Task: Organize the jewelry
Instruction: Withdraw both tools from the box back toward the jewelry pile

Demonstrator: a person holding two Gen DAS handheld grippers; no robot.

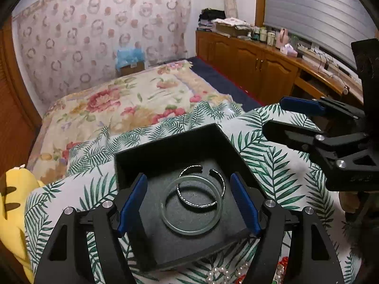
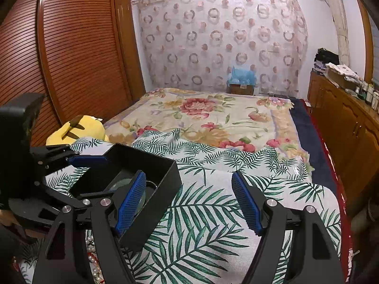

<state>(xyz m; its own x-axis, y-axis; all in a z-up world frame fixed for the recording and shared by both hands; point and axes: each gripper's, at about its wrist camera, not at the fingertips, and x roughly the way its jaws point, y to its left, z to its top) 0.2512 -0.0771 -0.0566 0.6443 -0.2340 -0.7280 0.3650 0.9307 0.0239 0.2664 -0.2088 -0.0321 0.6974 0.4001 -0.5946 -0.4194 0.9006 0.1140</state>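
Already the jade bangle and silver cuff bracelet lie in the black box on the bed. Both hand-held grippers gape wide, empty: left hand-held gripper over the box, right hand-held gripper beside it. Next, probably, the pearl strand just beside the box needs a low pinch.

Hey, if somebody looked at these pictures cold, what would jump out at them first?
Probably the black box on the palm-leaf cloth, with a pale green bangle and a silver cuff bracelet lying overlapped on its grey lining. The open left gripper frames it; the open right gripper hovers beside it over bare cloth.
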